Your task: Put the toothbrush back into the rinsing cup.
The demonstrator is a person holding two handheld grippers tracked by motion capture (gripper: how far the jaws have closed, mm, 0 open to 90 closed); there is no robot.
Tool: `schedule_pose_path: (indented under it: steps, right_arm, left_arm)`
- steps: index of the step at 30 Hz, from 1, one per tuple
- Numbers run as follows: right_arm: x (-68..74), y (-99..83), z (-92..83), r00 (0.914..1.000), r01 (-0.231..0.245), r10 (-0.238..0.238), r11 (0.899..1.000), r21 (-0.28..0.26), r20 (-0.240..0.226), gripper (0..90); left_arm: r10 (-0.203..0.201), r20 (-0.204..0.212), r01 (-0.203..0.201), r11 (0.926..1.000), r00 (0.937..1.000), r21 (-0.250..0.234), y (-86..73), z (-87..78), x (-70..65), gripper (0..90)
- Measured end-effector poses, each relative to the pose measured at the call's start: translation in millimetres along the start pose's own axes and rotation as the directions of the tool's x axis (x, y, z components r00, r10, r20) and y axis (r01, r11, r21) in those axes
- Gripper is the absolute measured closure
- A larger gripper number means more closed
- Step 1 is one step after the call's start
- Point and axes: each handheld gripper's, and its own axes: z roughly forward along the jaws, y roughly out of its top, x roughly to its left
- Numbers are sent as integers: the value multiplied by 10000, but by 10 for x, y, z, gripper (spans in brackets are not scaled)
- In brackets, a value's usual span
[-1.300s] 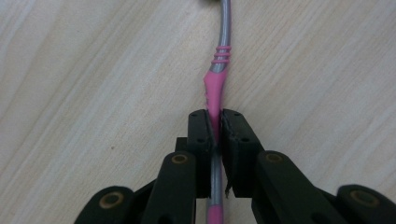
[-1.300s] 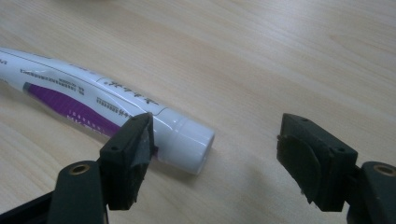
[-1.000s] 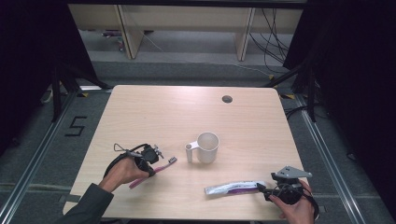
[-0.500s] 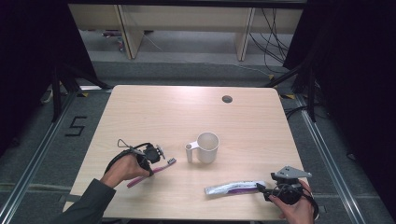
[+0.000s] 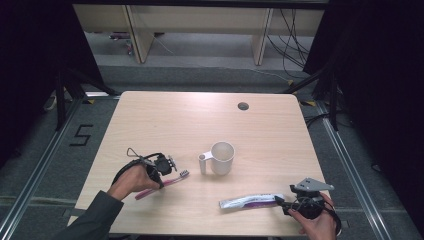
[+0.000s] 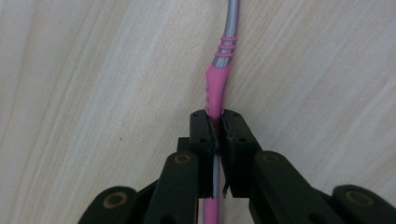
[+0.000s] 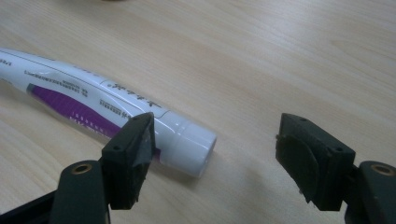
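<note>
The left gripper (image 6: 214, 135) is clamped on the pink toothbrush (image 6: 215, 91): in the left gripper view its two black pads press against the handle from either side, and the handle runs straight up out of the pinch, pink at first, then grey past three thin pink rings. In the high view the same toothbrush (image 5: 162, 184) lies low over the near left part of the wooden table (image 5: 200, 120), bristle end pointing toward the white mug (image 5: 219, 158) (which stands near the middle of the table, handle turned to the left).

The right gripper (image 7: 217, 154) stands with its jaws spread wide and grips nothing. In the right gripper view the capped end of the toothpaste tube (image 7: 100, 114) lies flat on the table just past the left-hand pad; the cap reaches a little way into the gap, and the other pad is well clear of it. In the high view the tube (image 5: 250, 201) lies near the front edge, its cap end toward the right gripper (image 5: 282, 204).
</note>
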Motion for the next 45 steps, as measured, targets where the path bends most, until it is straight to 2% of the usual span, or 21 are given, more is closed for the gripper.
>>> schedule_pose_path:
  steps: [4, 9, 12, 13, 16, 19, 21, 23, 25, 26, 29, 30, 33, 34, 35, 39, 40, 41, 42, 43, 45]
  right_arm:
    - [-12, -5, 8, 9998, 192, -192, 9998, -86, 25, 295]
    - [-2, 1, -7, 9999, -98, 98, 9999, 29, -27, 296]
    - [-31, -1, 0, 9997, 237, -237, 9997, -100, 34, 296]
    - [-7, -5, -4, 10000, -12, 13, 10000, -90, 96, 296]
    - [-13, -2, -5, 9999, 97, -96, 9999, -142, 91, 296]
    - [-14, -2, -5, 9999, 96, -94, 9999, -139, 99, 296]
    - [-14, -2, -5, 9999, 94, -92, 9999, -140, 104, 296]
    - [-14, -3, -2, 9999, 106, -104, 9998, -190, 110, 297]
    - [-9, 3, -14, 10000, -47, 47, 10000, -70, 45, 296]
    - [-17, 1, -14, 10000, 26, -26, 10000, -36, 31, 296]
    - [-14, 1, -14, 10000, -19, 20, 10000, -29, 26, 296]
    - [-14, 1, -14, 10000, -12, 12, 10000, -31, 26, 297]
    - [-14, 2, -14, 10000, -16, 16, 10000, -37, 38, 296]
    - [-14, 2, -14, 10000, -16, 16, 10000, -37, 38, 296]
    - [-17, 2, -14, 10000, 24, -24, 10000, -62, 50, 297]
    - [-20, 6, -17, 10000, 17, -16, 9999, -164, 36, 299]
    - [-20, 6, -17, 10000, 17, -16, 9999, -164, 36, 299]
    - [-4, 2, -22, 9999, -153, 154, 9999, -75, 46, 299]
    - [-25, 4, -18, 9999, 85, -85, 9999, -146, 54, 299]
    - [-33, 4, -9, 9998, 206, -205, 9995, -225, 36, 299]
    - [-38, 5, -5, 9994, 335, -333, 9990, -291, 91, 299]
  left_arm:
    - [-171, -4, 171, 9988, 9999, -451, -40, -75, 23, 834]
    - [-338, 25, 339, 9928, 9994, -1146, -96, -178, 65, 834]
    - [-518, 98, 527, 9838, 9986, -1715, -124, -245, 80, 834]
    - [-540, 96, 548, 9797, 9985, -1927, -132, -266, 87, 834]
    - [-616, -5, 594, 9640, 9981, -2591, -154, -345, 113, 834]
    - [-992, 31, 935, 9261, 9951, -3654, -178, -412, 138, 834]
    - [-1083, 73, 1018, 9068, 9941, -4091, -193, -447, 159, 834]
    - [-1254, -9, 1106, 8789, 9921, -4640, -206, -457, 162, 834]
    - [-1502, 51, 1308, 8430, 9886, -5218, -222, -465, 162, 834]
    - [-1569, 191, 1427, 8328, 9874, -5348, -232, -470, 168, 834]
    - [-1887, 250, 1662, 7859, 9817, -5956, -251, -473, 168, 834]
    - [-1918, 192, 1640, 7781, 9812, -6064, -254, -476, 169, 834]
    - [-2045, 289, 1735, 7378, 9784, -6523, -268, -489, 160, 834]
    - [-2277, 389, 1927, 7075, 9730, -6800, -273, -492, 153, 834]
    - [-2295, 502, 1996, 6943, 9720, -6915, -276, -500, 157, 834]
    - [-2522, 846, 2279, 6190, 9640, -7516, -270, -521, 138, 834]
    - [-2492, 724, 2169, 6218, 9657, -7526, -274, -536, 141, 834]
    - [-2588, 876, 2310, 5994, 9620, -7664, -263, -539, 131, 834]
    - [-2571, 817, 2242, 5945, 9629, -7722, -271, -559, 137, 834]
    - [-2566, 1061, 2379, 5635, 9607, -7911, -257, -555, 135, 834]
    - [-2646, 1052, 2385, 5446, 9586, -8041, -249, -580, 129, 834]
